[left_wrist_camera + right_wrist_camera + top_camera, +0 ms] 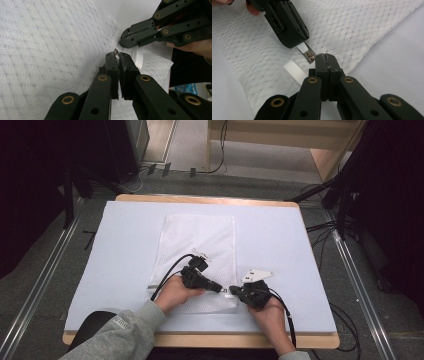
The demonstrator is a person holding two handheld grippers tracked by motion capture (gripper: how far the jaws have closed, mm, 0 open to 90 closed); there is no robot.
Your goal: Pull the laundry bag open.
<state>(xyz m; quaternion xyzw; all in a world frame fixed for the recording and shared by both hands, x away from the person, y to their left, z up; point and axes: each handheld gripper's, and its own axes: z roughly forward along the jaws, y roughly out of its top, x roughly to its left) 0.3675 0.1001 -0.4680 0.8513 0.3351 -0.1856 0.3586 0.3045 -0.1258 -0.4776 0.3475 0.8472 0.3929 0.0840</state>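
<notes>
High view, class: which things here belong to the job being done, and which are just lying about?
In the job:
- mesh bag
- zip pull, pinched by the left claw
- right claw, shut on the bag's edge

Lying about:
- cables on the floor
- wooden frame behind the table

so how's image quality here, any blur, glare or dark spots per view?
High view: even light on the white mesh bag, surroundings beyond the table fall to black, grippers small. Left gripper view: near links of the left gripper soft, mesh weave sharp. Right gripper view: right gripper and zipper pull crisp, no glare, bag's far edge slightly soft.
</notes>
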